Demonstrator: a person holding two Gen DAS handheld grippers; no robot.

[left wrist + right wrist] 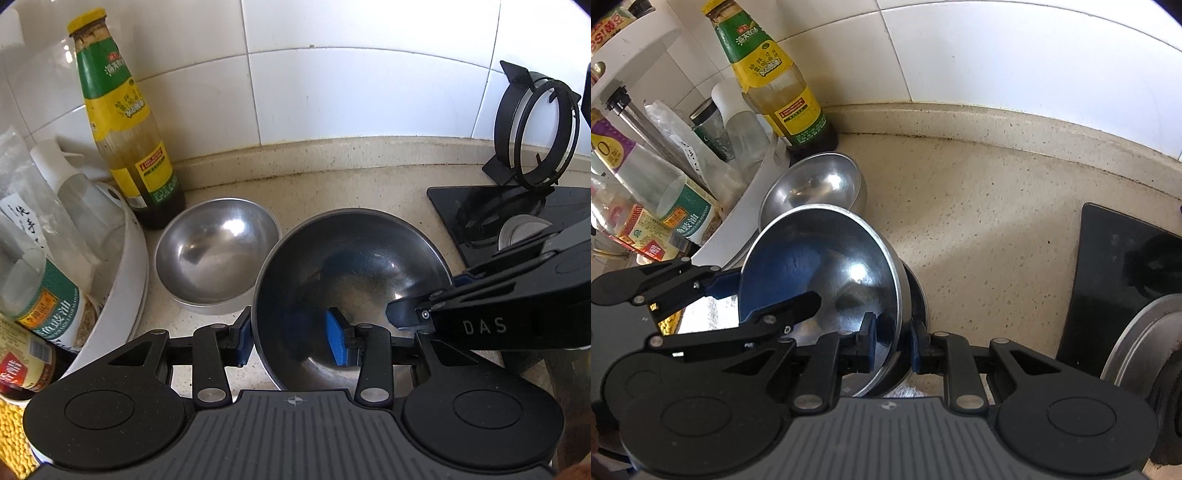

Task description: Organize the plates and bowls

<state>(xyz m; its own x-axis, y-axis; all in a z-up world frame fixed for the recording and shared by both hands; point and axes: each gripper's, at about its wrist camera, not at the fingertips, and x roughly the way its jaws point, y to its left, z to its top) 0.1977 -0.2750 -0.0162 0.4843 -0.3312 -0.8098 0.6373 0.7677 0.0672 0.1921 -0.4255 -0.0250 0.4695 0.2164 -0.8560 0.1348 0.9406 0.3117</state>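
A large steel bowl (351, 266) (820, 266) is just right of a smaller steel bowl (218, 251) (816, 184) on the beige counter, its rim overlapping the small one's edge. It looks tilted in the right wrist view. My right gripper (892, 343) (432, 295) is shut on the large bowl's right rim, one pad inside and one outside. My left gripper (290, 341) (768, 295) straddles the left rim. Its outer pad lies against the wall. Its inner blue pad (336, 343) stands a little off the wall, apart from its own reflection.
A tall sauce bottle (125, 122) (775, 77) stands behind the small bowl. A white round rack (125, 266) (738, 221) crowded with bottles is at the left. A black stove top (517, 206) (1108, 258) with a pot ring (535, 129) is at the right, tiled wall behind.
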